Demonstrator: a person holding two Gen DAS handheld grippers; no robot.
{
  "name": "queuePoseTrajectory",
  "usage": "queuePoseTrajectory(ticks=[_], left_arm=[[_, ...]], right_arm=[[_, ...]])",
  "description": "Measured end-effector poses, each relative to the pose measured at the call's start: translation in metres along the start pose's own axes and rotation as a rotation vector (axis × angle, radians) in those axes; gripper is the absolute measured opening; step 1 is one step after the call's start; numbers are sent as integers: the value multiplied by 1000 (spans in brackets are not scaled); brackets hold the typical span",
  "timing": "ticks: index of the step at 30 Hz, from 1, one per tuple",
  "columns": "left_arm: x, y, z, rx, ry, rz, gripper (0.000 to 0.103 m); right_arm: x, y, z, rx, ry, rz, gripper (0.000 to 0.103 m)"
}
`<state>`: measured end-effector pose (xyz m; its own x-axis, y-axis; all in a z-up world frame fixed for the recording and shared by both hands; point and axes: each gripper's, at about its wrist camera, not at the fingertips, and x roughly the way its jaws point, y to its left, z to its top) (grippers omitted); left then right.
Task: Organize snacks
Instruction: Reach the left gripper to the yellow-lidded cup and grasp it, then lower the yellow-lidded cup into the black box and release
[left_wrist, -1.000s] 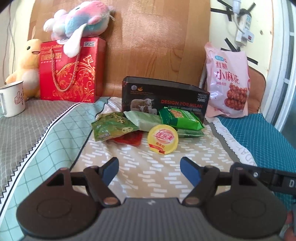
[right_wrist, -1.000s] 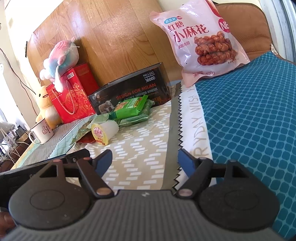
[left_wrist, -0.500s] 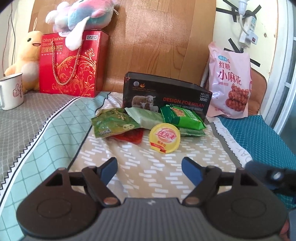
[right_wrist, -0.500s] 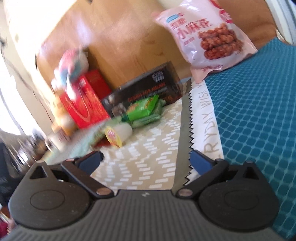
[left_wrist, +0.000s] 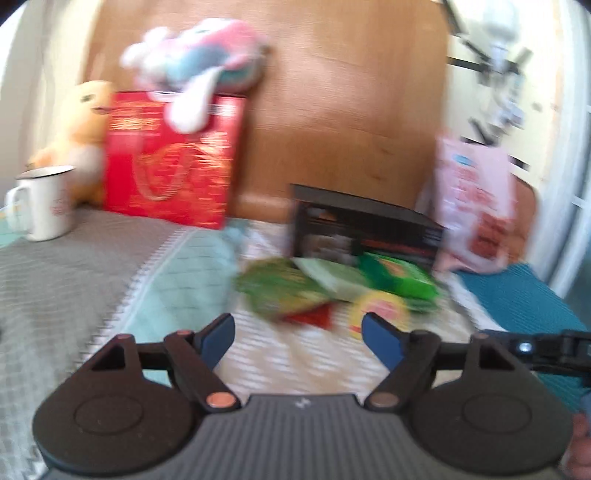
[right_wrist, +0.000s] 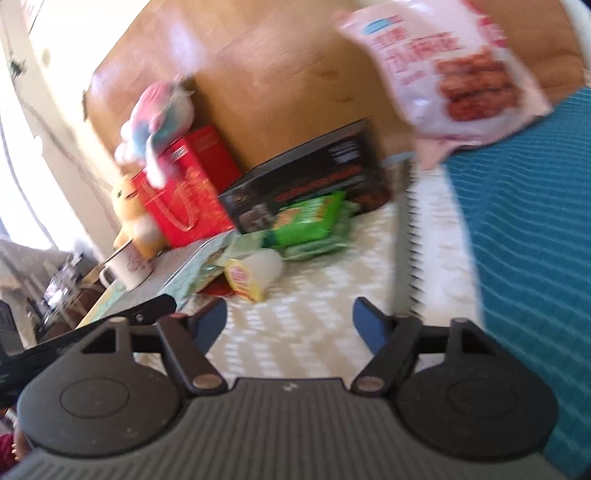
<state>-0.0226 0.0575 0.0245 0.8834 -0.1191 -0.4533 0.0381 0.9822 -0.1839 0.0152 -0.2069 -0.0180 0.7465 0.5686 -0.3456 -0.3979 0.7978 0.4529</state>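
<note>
Both cameras have swung since half a second ago, blurring each view.
The black box (left_wrist: 364, 230) stands against the wooden board; green snack packets (left_wrist: 397, 278) and a yellow-lidded jelly cup (right_wrist: 255, 275) lie before it. Left gripper (left_wrist: 297, 334) and right gripper (right_wrist: 290, 319) are spread wide, holding nothing.

A black box (left_wrist: 364, 229) anchors the scene: before it lie green packets (left_wrist: 395, 277) and a yellow-lidded cup (left_wrist: 380, 314) on a beige, white-dashed cloth (left_wrist: 295, 354). Right of the box, a pink bag (left_wrist: 476, 206) over teal check (right_wrist: 535, 221). Left, a red-and-gold bag (left_wrist: 170, 166), a white mug (left_wrist: 44, 201).
</note>
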Motion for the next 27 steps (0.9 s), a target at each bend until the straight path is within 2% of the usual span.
queuePoseTrajectory(ticks=[1,4,6,9,11,12,14,16,21,22,23,25,27], left_arm=[[3,7,0,-21,2,14,69],[11,20,3,-101,29,-13,61],[11,17,3,-88,22,-13,59],[7,10,1,-41,6,-36,58],[6,6,0,-23,3,-49,58],[6,6,0,-23,6,-56,57],[8,9,1,-39,22,-79,57],[12,12,3,-63,63,-124,57],[24,6,11,-134,215,-371,57],[27,3,12,-136,238,-404,57],[30,-3,14,-138,265,-437,57],[37,-13,16,-125,299,-479,57],[44,-24,18,-84,318,-478,57]], right_arm=[[9,6,5,-33,7,10,69],[39,22,18,-147,27,-14,65],[58,22,24,-154,72,-5,60],[83,22,28,-142,133,-13,59],[90,20,27,-127,140,6,51],[90,21,27,-138,139,9,51],[85,23,23,-171,143,20,42],[75,23,18,-185,151,34,36],[34,18,-1,-286,171,53,31],[27,17,-4,-297,180,57,27],[23,15,-6,-299,182,55,27],[16,12,-11,-304,170,41,30],[16,12,-12,-325,162,37,31]])
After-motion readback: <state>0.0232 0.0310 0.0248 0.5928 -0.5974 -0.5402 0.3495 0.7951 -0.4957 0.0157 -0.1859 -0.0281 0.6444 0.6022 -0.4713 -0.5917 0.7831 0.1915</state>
